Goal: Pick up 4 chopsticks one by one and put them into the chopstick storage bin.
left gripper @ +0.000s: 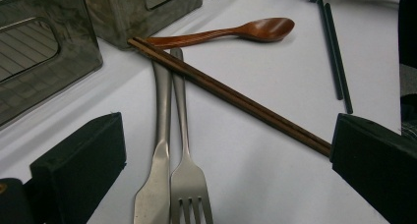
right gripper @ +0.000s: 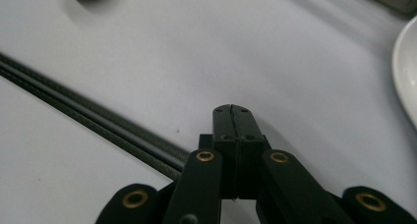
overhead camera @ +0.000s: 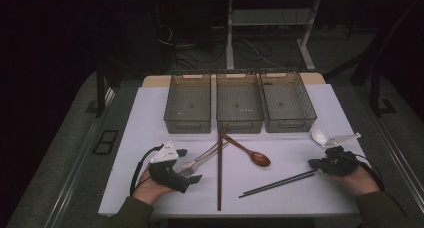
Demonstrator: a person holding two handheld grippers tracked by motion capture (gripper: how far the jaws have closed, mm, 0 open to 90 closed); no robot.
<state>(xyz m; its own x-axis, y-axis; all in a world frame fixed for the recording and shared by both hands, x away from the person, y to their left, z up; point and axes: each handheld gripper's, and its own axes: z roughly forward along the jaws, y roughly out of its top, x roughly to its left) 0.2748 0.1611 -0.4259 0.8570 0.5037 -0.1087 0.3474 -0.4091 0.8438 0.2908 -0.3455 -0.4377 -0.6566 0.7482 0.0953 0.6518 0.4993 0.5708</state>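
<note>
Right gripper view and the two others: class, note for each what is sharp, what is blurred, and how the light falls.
Right gripper view: the shut hand-held gripper is sharp, the black chopsticks soft. Left gripper view: the fork and knife are crisp with a dull sheen, the bins soft. High view: the white table is lit evenly and the room behind is dark.

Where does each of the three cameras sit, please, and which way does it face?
High view: above the person's side, looking forward and down at the table; both hands and tongs show.
Left gripper view: rides the left tongs, open, looking past fork and knife toward the wooden spoon.
Right gripper view: rides the right tongs, shut, beside the black chopsticks.
Shared: those black chopsticks appear in all three.
</note>
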